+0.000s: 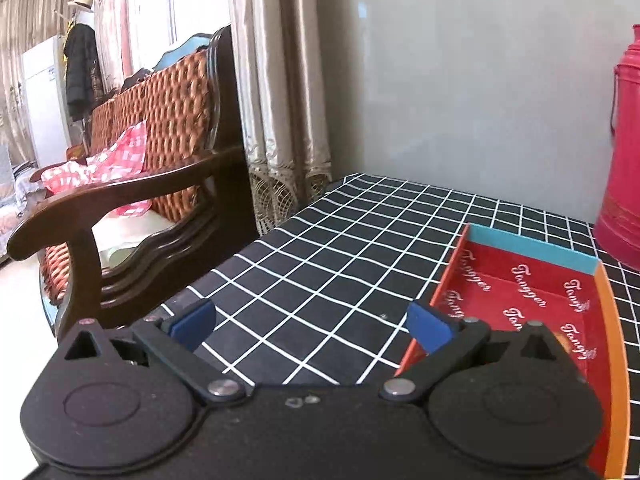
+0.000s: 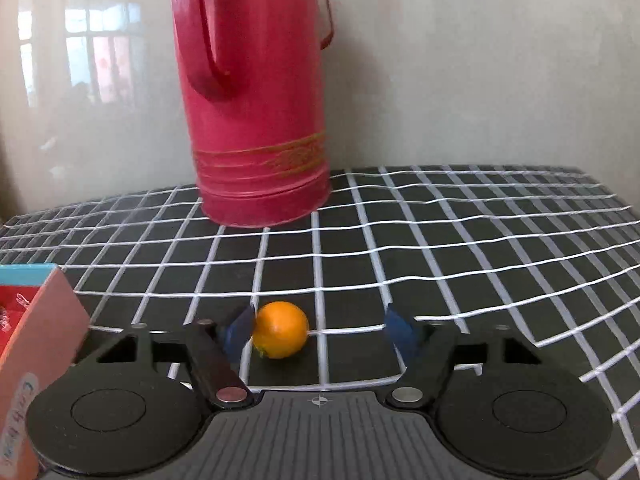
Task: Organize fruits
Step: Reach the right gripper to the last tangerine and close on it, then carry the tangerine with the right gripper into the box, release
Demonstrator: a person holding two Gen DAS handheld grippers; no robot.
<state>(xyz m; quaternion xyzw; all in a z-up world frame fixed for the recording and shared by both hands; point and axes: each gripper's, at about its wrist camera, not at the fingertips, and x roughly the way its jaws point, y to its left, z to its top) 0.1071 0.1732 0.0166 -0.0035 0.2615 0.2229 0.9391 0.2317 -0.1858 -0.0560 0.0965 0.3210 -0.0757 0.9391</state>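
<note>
Checked tablecloth (image 2: 440, 240): left fingers (image 1: 192, 320) wide, empty; right fingers (image 2: 400, 332) loosely flank orange (image 2: 281, 330).

Left tongs (image 1: 310, 326) gape wide and empty over the checked tablecloth (image 1: 340, 248), red box (image 1: 532, 284) just beside

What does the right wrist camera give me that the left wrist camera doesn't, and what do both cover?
Only the right wrist view shows the orange, lying on the tablecloth between the right gripper fingers: the left pad is at its side, the right pad clearly apart, so it is not yet gripped.

Only the left wrist view shows the left gripper, open with nothing between its fingers, the inside of the red box, and the wooden sofa and curtains beyond the table.

Both show the checked tablecloth, the red thermos and part of the box.
</note>
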